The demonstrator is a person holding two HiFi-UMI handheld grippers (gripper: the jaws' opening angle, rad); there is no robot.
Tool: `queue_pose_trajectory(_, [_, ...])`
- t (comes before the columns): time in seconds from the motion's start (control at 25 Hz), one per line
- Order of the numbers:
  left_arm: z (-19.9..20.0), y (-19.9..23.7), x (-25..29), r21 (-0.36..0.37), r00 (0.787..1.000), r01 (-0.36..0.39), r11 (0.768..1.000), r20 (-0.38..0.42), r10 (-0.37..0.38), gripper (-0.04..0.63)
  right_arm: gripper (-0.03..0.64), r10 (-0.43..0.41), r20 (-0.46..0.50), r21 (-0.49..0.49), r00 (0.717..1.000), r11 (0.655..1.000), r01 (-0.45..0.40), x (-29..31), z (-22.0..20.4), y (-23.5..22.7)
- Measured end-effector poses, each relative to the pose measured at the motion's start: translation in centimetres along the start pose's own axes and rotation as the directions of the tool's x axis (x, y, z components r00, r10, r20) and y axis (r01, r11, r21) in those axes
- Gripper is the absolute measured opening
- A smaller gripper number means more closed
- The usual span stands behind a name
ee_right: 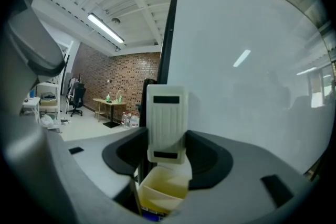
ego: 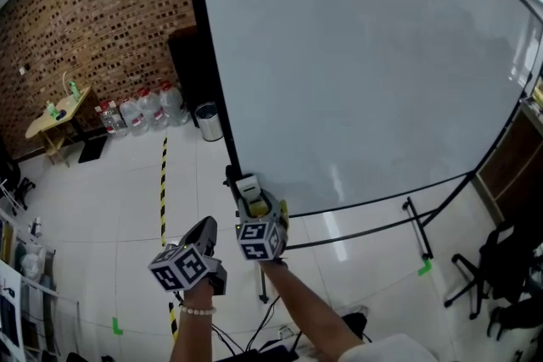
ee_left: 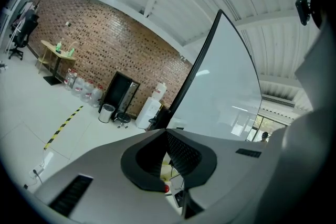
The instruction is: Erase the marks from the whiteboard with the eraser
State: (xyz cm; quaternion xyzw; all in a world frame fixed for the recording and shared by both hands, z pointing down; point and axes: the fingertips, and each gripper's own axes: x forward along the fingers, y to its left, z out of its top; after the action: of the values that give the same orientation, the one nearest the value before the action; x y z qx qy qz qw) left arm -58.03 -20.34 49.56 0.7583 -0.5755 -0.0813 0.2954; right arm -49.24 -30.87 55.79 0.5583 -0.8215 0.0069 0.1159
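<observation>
The large whiteboard (ego: 365, 55) stands on a black frame and fills the upper right of the head view; I see no marks on its surface. My right gripper (ego: 249, 197) is shut on the white ribbed eraser (ego: 247, 186), just off the board's lower left corner. In the right gripper view the eraser (ee_right: 166, 122) stands upright between the jaws, with the whiteboard (ee_right: 247, 60) close on the right. My left gripper (ego: 204, 231) hangs lower and to the left, shut with nothing in it. The left gripper view shows the whiteboard (ee_left: 220, 81) edge-on.
Water jugs (ego: 140, 110), a metal bin (ego: 208, 121) and a black cabinet (ego: 191, 68) stand against the brick wall. A small wooden table (ego: 58, 116) is at far left. Black-yellow tape (ego: 163, 182) runs along the floor. An office chair (ego: 501, 267) is at lower right.
</observation>
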Motion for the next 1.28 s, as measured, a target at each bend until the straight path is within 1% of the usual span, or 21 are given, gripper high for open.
queue_pose_trajectory(0.12, [-0.1, -0.8, 0.9, 0.004, 1.000, 0.019, 1.000, -0.009, -0.019, 0.000, 0.252, 0.003, -0.016, 0.004, 1.000, 1.000, -0.003, -0.1, -0.9, -0.5])
queue_pose_trajectory(0.2, [-0.1, -1.7, 1.7, 0.010, 0.999, 0.031, 0.999, -0.015, -0.031, 0.000, 0.252, -0.009, -0.019, 0.018, 1.000, 1.000, 0.010, -0.2, -1.4, -2.0])
queue_pose_trajectory(0.52, [-2.6, -6.2, 5.5, 0.022, 0.996, 0.071, 0.997, -0.053, -0.069, 0.000, 0.252, -0.068, -0.004, 0.059, 0.998, 0.996, 0.068, -1.6, -3.5, -10.1])
queue_pose_trajectory(0.72, [-5.1, -9.6, 8.2, 0.039, 0.992, 0.096, 0.995, -0.089, -0.092, 0.000, 0.252, -0.102, -0.007, 0.098, 0.995, 0.990, 0.102, -2.9, -4.8, -16.2])
queue_pose_trajectory(0.96, [-9.2, -15.5, 11.3, 0.023, 0.988, 0.077, 0.997, -0.140, -0.073, 0.000, 0.252, -0.122, -0.011, 0.129, 0.993, 0.984, 0.122, -5.3, -6.6, -24.0])
queue_pose_trajectory(1.12, [-10.9, -19.4, 13.8, 0.037, 0.987, 0.085, 0.996, -0.138, -0.079, 0.000, 0.252, -0.122, -0.006, 0.129, 0.992, 0.984, 0.122, -6.4, -7.5, -29.0])
queue_pose_trajectory(1.28, [-13.3, -23.4, 16.2, 0.033, 0.987, 0.071, 0.997, -0.148, -0.065, 0.000, 0.252, -0.120, -0.002, 0.140, 0.993, 0.983, 0.120, -7.5, -8.4, -34.1])
